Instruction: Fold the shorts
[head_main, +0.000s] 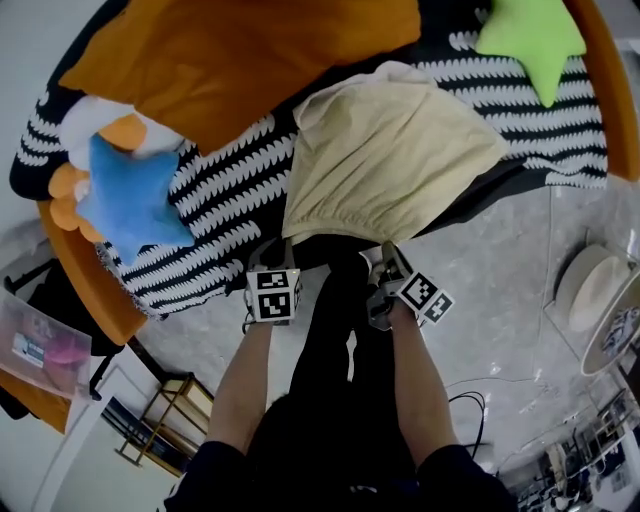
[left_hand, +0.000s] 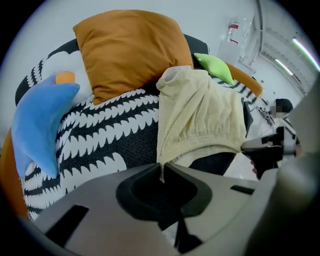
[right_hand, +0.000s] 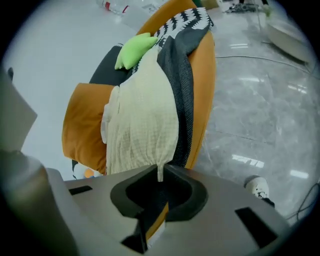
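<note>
Presently, the pale yellow shorts (head_main: 385, 150) lie spread on a black-and-white patterned blanket (head_main: 230, 180) that covers a round orange seat (head_main: 95, 290). Their gathered waistband is the edge nearest the person, at the seat's front. In the head view the left gripper (head_main: 275, 248) sits at the waistband's 7 o'clock corner and the right gripper (head_main: 385, 252) at its 5 o'clock corner. In the left gripper view the jaws are together, with a thin fold of the waistband nipped at their tips. In the right gripper view the jaws are likewise pressed together on a pinch of the yellow cloth. From the shorts, an orange cushion (head_main: 240, 50) lies at 11 o'clock, a green star cushion (head_main: 530, 40) at 2 o'clock, and a blue star cushion (head_main: 130, 200) at 9 o'clock. Grey marbled floor (head_main: 500, 300) shows at 4 o'clock.
</note>
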